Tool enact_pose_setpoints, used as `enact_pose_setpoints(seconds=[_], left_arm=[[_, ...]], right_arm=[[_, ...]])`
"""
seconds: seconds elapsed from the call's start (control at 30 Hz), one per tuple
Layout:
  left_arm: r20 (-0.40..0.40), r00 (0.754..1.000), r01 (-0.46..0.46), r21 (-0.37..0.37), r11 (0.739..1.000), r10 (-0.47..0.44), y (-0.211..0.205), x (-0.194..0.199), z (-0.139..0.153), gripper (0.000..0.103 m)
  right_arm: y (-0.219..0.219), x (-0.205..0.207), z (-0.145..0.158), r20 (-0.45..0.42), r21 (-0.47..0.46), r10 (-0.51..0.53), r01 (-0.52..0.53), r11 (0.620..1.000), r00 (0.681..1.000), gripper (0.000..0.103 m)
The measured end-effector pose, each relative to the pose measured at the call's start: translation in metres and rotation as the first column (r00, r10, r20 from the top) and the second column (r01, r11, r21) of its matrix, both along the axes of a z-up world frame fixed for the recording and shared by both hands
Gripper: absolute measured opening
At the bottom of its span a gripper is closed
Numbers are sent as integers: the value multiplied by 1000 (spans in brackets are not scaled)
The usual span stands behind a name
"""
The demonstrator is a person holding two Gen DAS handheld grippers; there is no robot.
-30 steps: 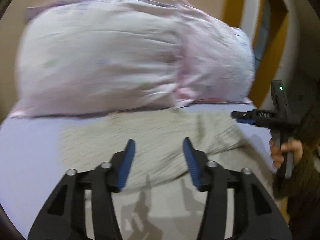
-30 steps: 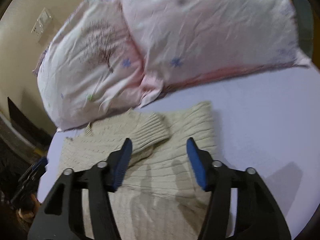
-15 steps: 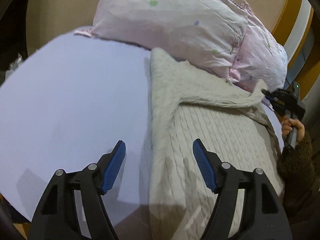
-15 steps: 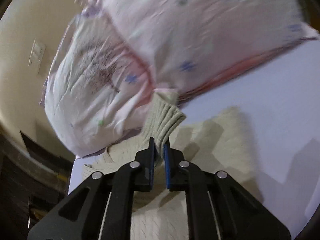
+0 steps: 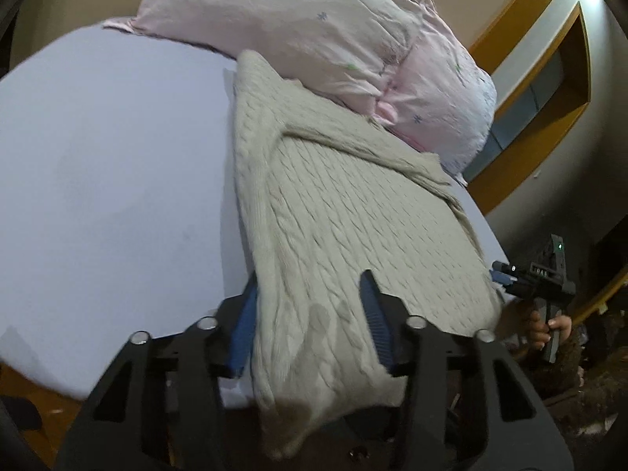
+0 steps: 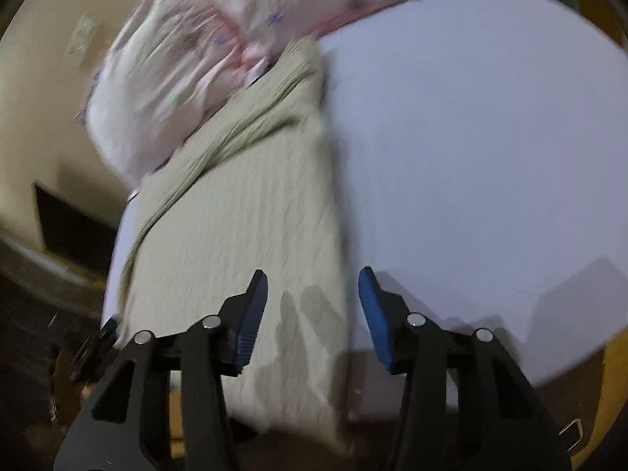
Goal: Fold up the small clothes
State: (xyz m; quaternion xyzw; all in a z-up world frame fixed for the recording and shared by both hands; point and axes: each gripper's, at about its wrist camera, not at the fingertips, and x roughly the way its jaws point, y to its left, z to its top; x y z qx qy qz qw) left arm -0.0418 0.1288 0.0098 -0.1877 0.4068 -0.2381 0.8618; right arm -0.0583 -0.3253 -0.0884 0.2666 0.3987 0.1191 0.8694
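Note:
A beige cable-knit sweater (image 5: pixel 353 212) lies flat on the lavender bed sheet (image 5: pixel 110 180), its far end against the pillows and a sleeve folded across its upper part. My left gripper (image 5: pixel 310 314) is open, its jaws on either side of the sweater's near left corner, which hangs over the bed edge. In the right wrist view the sweater (image 6: pixel 243 219) is blurred; my right gripper (image 6: pixel 314 310) is open over its near right edge. The right gripper (image 5: pixel 530 278) also shows in the left wrist view, held in a hand by the sweater's right corner.
Two pink flowered pillows (image 5: pixel 314 27) lie at the head of the bed, also in the right wrist view (image 6: pixel 188 51). A yellow-framed door or shelf (image 5: pixel 549 90) stands at the right. The bed's near edge drops to a dark floor (image 6: pixel 35 314).
My right gripper has let go of the sleeve cuff, opened, and drawn back to the sweater's near edge. My left gripper moved in around the near left corner. The sleeve now lies across the sweater.

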Motion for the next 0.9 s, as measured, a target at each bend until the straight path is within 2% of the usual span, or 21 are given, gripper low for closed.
enact_pose_setpoints(seconds=[0.07, 0.1, 0.17, 0.23, 0.27, 0.33, 0.47, 0.53, 0.57, 0.6, 0.63, 0.67, 0.7, 0.73, 0.8, 0.83, 0.87, 0.9], left_arm=[[-15, 1000, 6, -14, 1000, -6, -1, -7, -2, 35], [-27, 1000, 10, -25, 1000, -11, -1, -11, -4, 24], [-56, 998, 7, -31, 1000, -9, -3, -14, -8, 9], [-64, 998, 16, -49, 999, -20, -4, -13, -9, 8], [-64, 997, 27, -66, 997, -32, -6, -9, -6, 8], [-39, 998, 51, -108, 993, -55, -5, -2, 5, 8], [60, 998, 33, -145, 989, -25, 3, 47, 46, 8], [82, 996, -8, -166, 986, 22, 8, 82, 57, 8], [78, 994, -63, -190, 980, 79, 12, 113, 61, 8], [65, 990, -105, -211, 972, 121, 15, 133, 60, 8], [27, 980, -185, -249, 951, 198, 20, 163, 55, 8], [-28, 962, -269, -275, 923, 272, 24, 193, 44, 8], [-74, 947, -321, -279, 905, 313, 28, 213, 34, 9], [-144, 926, -377, -288, 880, 349, 30, 238, 19, 9], [-273, 896, -428, -314, 847, 351, 32, 266, -5, 8], [-308, 889, -437, -349, 829, 340, 35, 270, -11, 8], [-289, 901, -420, -396, 817, 323, 39, 267, -7, 8], [-254, 914, -396, -399, 827, 316, 41, 265, -1, 10]], right_arm=[[10, -13, -3, -9, -8, 61, -61, 998, 998, 49], [11, -17, -5, -12, -1, 84, -84, 996, 996, 49], [14, -23, -8, -11, 20, 122, -122, 992, 992, 47], [16, -18, -14, -46, 48, 153, -150, 987, 987, 6], [15, -15, -15, -45, 92, 163, -159, 983, 986, 6], [12, -8, -1, 22, 156, 175, -177, 972, 984, 6], [2, 31, 55, 237, 240, 149, -207, 949, 960, 6], [-12, 74, 76, 304, 311, 87, -185, 932, 949, 6], [-17, 93, 80, 314, 350, 53, -167, 922, 948, 6], [-29, 119, 82, 312, 412, -12, -124, 902, 950, 6], [-42, 146, 78, 286, 478, -89, -61, 876, 954, 6], [-51, 163, 70, 250, 519, -147, -4, 855, 957, 6], [-61, 190, 56, 176, 556, -233, 99, 825, 956, 7], [-68, 212, 40, 87, 564, -297, 199, 802, 951, 13], [-76, 230, 18, -25, 548, -360, 314, 776, 933, 21], [-77, 231, 14, -34, 558, -369, 324, 764, 929, 23], [-77, 227, 16, 0, 563, -360, 297, 771, 933, 29], [-76, 222, 22, 38, 536, -355, 281, 796, 934, 47]])
